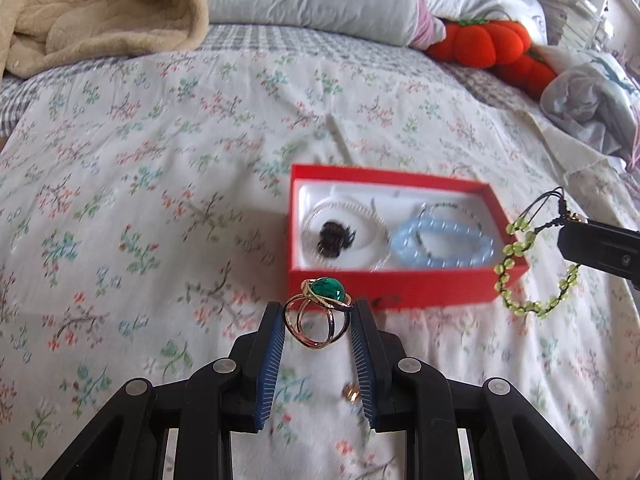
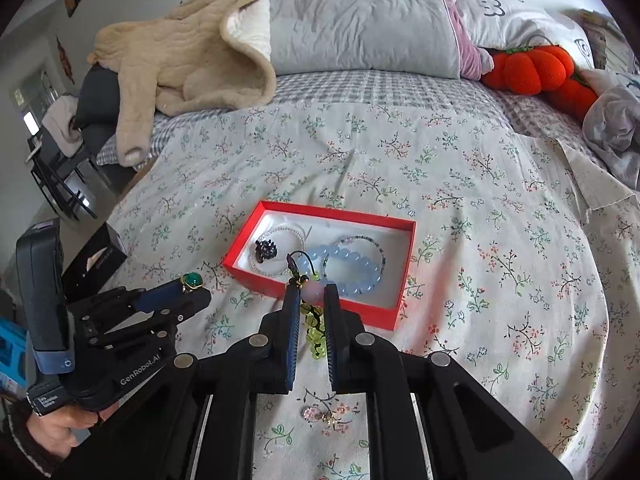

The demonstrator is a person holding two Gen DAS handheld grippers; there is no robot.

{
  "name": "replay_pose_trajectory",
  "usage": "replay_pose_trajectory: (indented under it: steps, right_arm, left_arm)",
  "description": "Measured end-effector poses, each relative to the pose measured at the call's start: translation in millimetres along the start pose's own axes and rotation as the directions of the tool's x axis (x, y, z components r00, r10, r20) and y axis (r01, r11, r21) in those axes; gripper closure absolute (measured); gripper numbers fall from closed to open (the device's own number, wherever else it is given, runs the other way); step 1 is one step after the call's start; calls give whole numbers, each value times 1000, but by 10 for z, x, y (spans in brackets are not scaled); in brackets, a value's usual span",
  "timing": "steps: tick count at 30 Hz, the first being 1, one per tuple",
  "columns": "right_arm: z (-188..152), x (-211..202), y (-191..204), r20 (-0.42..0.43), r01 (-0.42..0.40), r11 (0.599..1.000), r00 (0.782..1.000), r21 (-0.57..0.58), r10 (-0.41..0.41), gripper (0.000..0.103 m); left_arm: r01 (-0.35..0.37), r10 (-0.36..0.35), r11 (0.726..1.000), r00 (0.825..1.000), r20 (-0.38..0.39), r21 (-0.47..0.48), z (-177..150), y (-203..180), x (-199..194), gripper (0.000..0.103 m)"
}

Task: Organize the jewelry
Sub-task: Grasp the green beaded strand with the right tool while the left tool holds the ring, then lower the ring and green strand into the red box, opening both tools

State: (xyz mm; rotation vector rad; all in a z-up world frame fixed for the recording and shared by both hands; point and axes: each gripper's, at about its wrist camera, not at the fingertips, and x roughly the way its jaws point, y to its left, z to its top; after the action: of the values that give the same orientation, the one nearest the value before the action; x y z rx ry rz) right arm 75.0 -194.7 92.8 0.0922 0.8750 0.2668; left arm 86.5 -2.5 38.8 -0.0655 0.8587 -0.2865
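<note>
Jaws of the left gripper (image 1: 318, 312) pinched a gold ring with a green stone (image 1: 319, 305), held up just short of the red box (image 1: 400, 292) on the floral bedspread (image 1: 160, 160). Right gripper (image 2: 312, 300) squeezed nearly closed on a green bead bracelet (image 1: 532, 264), dangling beside the box's right end. Inside lay a blue bead bracelet (image 1: 440, 246) and a dark charm (image 1: 334, 238).
</note>
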Motion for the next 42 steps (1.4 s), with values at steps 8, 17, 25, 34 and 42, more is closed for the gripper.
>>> replay_pose_trajectory:
  steps: [8,17,25,34,42]
  right_arm:
    - [206,116,-218,45,-34,996,999,80,30,91]
    - [267,216,-370,46,-46,992,998,117,41,91]
    - [256,313,-496,26,-27,990,999,138,24,91]
    - [284,499,-393,-5,-87,984,996,158,88,91]
    - [215,767,-466,-76,20,988,997,153,-9,91]
  left_arm:
    - [33,-33,998,999,12,49,150,-292,243,75]
    - [29,-28,999,999,-17,24,239,-372,543,75]
    - [35,-34,999,999,-22,17,257,-388,566,62]
    - [1,-1,1000,1000,-7,18,163,-305,214,56]
    - [-34,33,999,999,-41,-16,55,-154,142,56]
